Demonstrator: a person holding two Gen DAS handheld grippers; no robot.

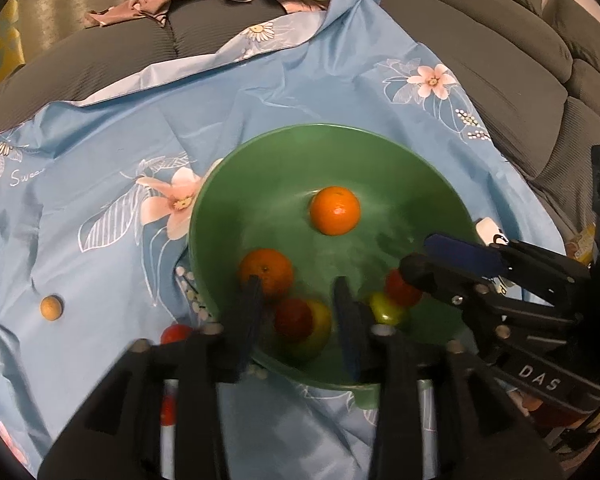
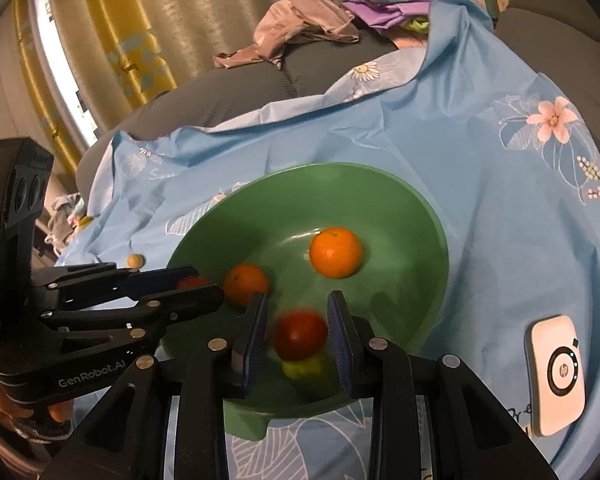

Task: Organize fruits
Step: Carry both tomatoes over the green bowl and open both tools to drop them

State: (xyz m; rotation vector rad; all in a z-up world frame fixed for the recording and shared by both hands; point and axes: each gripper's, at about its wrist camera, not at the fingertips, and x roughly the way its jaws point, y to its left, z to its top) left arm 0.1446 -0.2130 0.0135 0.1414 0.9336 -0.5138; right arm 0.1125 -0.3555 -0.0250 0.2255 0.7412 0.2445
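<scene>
A green bowl (image 1: 320, 128) (image 2: 340, 166) on a blue flowered cloth holds two oranges (image 1: 335, 210) (image 1: 266, 272). Over the bowl's near side my left gripper (image 1: 299, 286) (image 2: 206, 282) is open. A blurred red and yellow fruit (image 1: 300, 322) lies between its fingers with gaps on both sides. My right gripper (image 2: 298, 300) (image 1: 418, 254) reaches in from the right, shut on a second red and yellow fruit (image 2: 300, 336) (image 1: 398, 290), which also looks blurred.
A small tan ball (image 1: 51, 309) (image 2: 135, 261) and a red fruit (image 1: 176, 334) lie on the cloth left of the bowl. A white device (image 2: 556, 374) lies to its right. Grey sofa cushions (image 1: 500, 60) ring the cloth, and crumpled clothes (image 2: 300, 28) lie at the back.
</scene>
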